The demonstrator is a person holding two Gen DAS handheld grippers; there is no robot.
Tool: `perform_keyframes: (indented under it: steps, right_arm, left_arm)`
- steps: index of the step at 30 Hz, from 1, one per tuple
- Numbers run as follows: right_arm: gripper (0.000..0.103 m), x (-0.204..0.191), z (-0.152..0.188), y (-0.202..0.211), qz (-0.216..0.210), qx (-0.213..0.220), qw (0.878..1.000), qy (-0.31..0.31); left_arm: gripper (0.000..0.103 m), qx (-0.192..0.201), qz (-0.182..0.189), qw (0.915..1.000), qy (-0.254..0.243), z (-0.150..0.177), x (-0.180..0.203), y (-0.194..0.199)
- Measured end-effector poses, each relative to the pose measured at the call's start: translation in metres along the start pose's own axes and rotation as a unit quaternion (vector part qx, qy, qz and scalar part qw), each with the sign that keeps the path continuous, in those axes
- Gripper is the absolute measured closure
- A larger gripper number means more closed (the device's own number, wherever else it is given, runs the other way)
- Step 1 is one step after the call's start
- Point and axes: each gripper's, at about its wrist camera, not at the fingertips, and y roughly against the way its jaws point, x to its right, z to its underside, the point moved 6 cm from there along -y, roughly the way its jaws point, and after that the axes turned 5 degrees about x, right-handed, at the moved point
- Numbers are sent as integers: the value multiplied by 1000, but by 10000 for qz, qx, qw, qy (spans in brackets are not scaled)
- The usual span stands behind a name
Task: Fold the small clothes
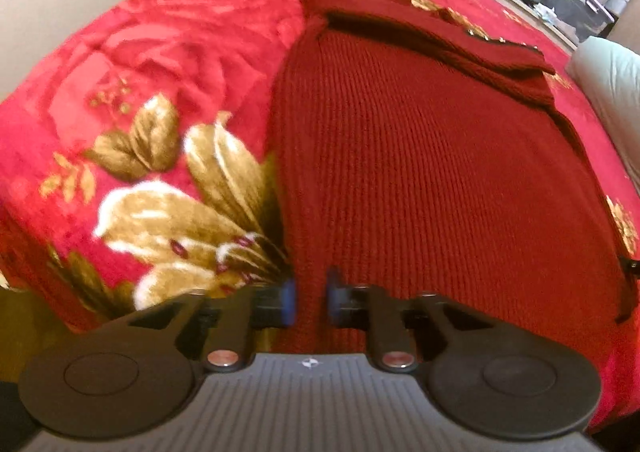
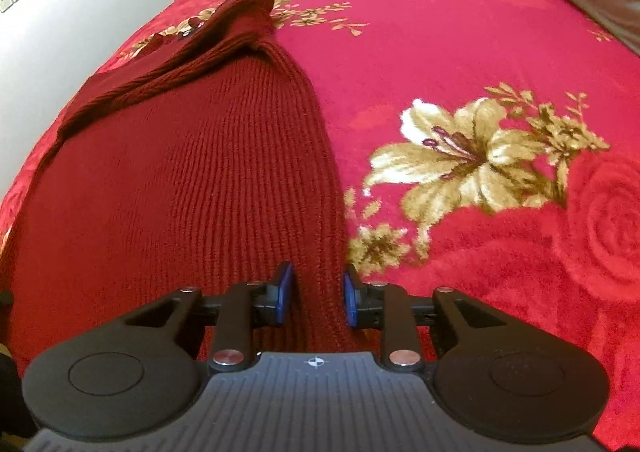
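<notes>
Dark red knit sweater point(image 1: 432, 180) lies flat on the red flowered blanket point(image 1: 168, 64), a sleeve folded across its far end. My left gripper point(image 1: 311, 298) sits at the sweater's near left edge, fingers narrowly apart with knit fabric between the blue pads point(image 1: 289, 298), grip looks closed on it. My right gripper point(image 2: 316, 298) is at the near right edge point(image 2: 320, 212), fingers a bit wider, fabric bunched between them; can't tell if it's clamped.

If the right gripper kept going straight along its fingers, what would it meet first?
Likely only more of the sweater: the right gripper already straddles its right edge, and the knit runs ahead to the folded sleeve.
</notes>
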Motion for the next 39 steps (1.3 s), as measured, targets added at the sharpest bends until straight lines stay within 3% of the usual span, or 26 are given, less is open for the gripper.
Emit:
perform_keyframes:
  steps: [1,6,9,11,12,18,19,20,22,25,27,29,30,31,32,35,36,37,38,39]
  right_arm:
    - [92,0,-1,1,11,58,10000,0]
    - [92,6,-11,10,4,407,9991,-155]
    - [91,6,-9,6,4,303,9995,-125]
    - [82,5,-2,-2,6,43,10000,-67]
    - [80,3,0,-4,55,-8,10000,-2]
    - [77,-4,2,-6,109,-15,9997,235]
    - [81,-5,2,-6,108,-3,9996,275]
    - [90,-7,2,-5,124,31,9994,318]
    - [92,-9,-2,-1,129,182,9991,368]
    - [92,-4,-11,10,18,509,9986,107]
    - [91,0,-15,12,25,604,9982,-16]
    - [85,3,-12,5,62,418,9991,-71]
    - [80,3,-8,0,120,255,9996,-41]
    - [73,1,-3,-6,171,78,9998,53]
    - [73,-2,0,-8,217,73,9995,211]
    - [73,-9,-1,-7,329,126,9984,436]
    - [73,-8,-1,-7,318,124,9986,394]
    - [79,-7,-1,-7,306,129,9989,343]
    - [88,-7,-1,-7,284,155,9990,309]
    - [90,-7,-1,-5,241,187,9991,295]
  left_arm:
    - [91,98,-14,10000,-9,-2,0,3]
    - [92,736,-159,9971,-118,-15,2,21]
    - [90,239,93,9997,54,-8,3,10]
    - [83,-155,157,9997,138,2,2,-2]
    - [77,-163,71,9998,31,3,3,-2]
    - [76,-199,72,9998,4,5,2,-4]
    - [89,-153,57,9999,-33,4,3,-4]
    - [91,-40,-3,10000,-74,2,3,-2]
    - [92,413,-190,9989,-88,-7,2,9]
    - [92,685,-16,9976,-84,-13,6,18]
    - [91,372,177,9991,-56,-8,10,9]
    - [85,-51,89,9999,-122,2,11,-4]
    - [76,-98,-12,9997,-213,4,11,-7]
    - [76,-100,-27,9997,-207,3,10,-7]
    - [76,-105,2,9998,-145,3,9,-7]
    - [74,-99,14,9999,-8,3,6,-7]
    - [79,-63,-6,10000,-2,2,5,-6]
    - [91,16,-55,10000,-25,0,5,-4]
    - [90,89,-83,9999,-47,-2,5,-2]
    - [90,159,-85,9998,-43,-4,3,1]
